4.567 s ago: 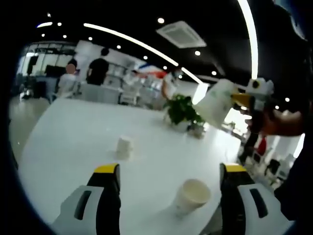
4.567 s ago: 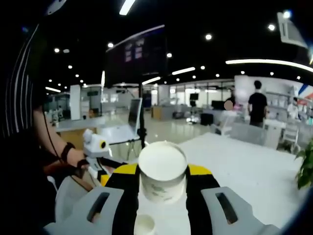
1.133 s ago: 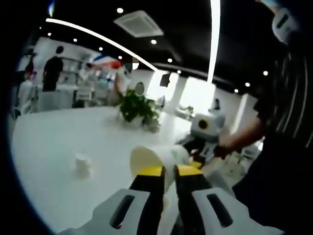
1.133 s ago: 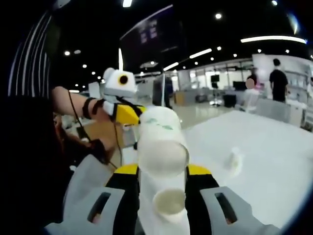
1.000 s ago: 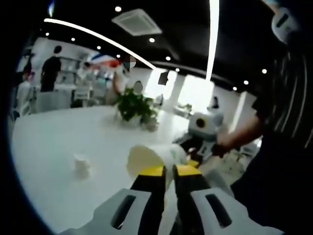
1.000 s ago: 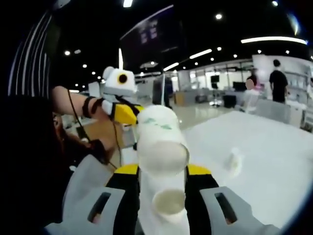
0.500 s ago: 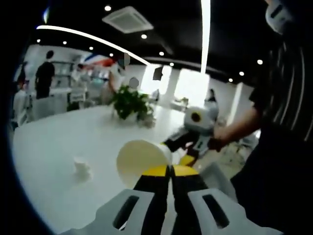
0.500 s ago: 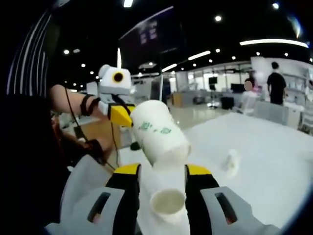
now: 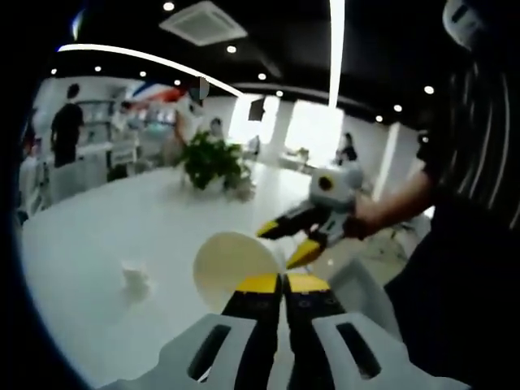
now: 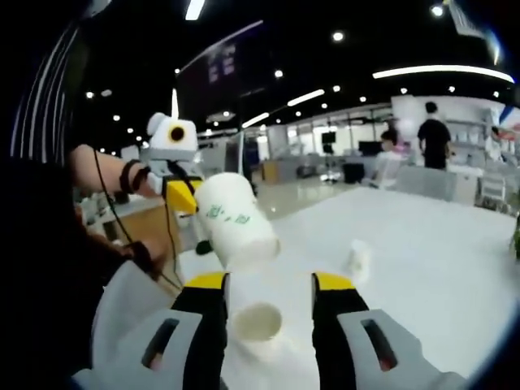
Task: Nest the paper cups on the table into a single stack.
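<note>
- The left gripper [image 9: 282,283] has its fingers clenched on the rim wall of a paper cup [image 9: 236,268], held in the air on its side; in the right gripper view that cup [image 10: 236,221] shows green printing, with its mouth facing away from the camera.
- The right gripper [image 10: 270,284] has its fingers spread and holds nothing. Between and below them an upright cup [image 10: 258,323] stands on the white counter [image 10: 439,260], mouth up.
- In the left gripper view the right gripper [image 9: 307,231] hangs just beyond the held cup, its yellow tips parted.
- A third cup [image 10: 356,262] stands farther off on the counter, base up as far as I can tell; the left gripper view shows it too [image 9: 134,277].
- The step in hand looks like nesting the held cup into the upright one. To do it well: turn the held cup base-down, centre it over the open mouth, lower it straight, and let go only once it seats; a tilted entry could tip the light cup.
- The counter is wide, white and glossy, with a potted plant [image 9: 210,162] at its far side.
- The room is a large open office with a dark ceiling, strip lights and people standing in the distance.
</note>
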### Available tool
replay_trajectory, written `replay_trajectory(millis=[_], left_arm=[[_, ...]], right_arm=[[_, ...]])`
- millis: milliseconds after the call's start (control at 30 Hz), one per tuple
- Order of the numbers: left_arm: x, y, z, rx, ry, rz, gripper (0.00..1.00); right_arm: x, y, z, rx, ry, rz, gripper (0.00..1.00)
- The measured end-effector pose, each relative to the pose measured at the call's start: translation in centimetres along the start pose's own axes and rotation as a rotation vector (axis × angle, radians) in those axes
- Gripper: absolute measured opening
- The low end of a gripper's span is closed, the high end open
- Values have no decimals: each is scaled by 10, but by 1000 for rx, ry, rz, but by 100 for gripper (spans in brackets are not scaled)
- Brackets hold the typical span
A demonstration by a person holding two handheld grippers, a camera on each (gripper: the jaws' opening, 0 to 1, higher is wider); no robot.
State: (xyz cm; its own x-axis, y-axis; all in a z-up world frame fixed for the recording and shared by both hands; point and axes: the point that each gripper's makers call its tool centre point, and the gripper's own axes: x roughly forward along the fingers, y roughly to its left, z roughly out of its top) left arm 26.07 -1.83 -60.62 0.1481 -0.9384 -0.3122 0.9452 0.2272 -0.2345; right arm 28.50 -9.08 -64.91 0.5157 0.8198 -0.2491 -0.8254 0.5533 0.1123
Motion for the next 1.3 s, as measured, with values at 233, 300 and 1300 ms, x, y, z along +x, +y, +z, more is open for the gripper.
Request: replay_trajectory(millis=[233,300,1300], left_arm=[[4,-2,-8,9,36,-2,0],[5,-1,-10,4,46,3,0],[18,13,-65,156,367,65,0]], right_arm=[[-12,-15,-8,23,4,-62,43],[-14,-19,-11,26,11,-84,47],[-53,-73,-47,58,71,-303,100]])
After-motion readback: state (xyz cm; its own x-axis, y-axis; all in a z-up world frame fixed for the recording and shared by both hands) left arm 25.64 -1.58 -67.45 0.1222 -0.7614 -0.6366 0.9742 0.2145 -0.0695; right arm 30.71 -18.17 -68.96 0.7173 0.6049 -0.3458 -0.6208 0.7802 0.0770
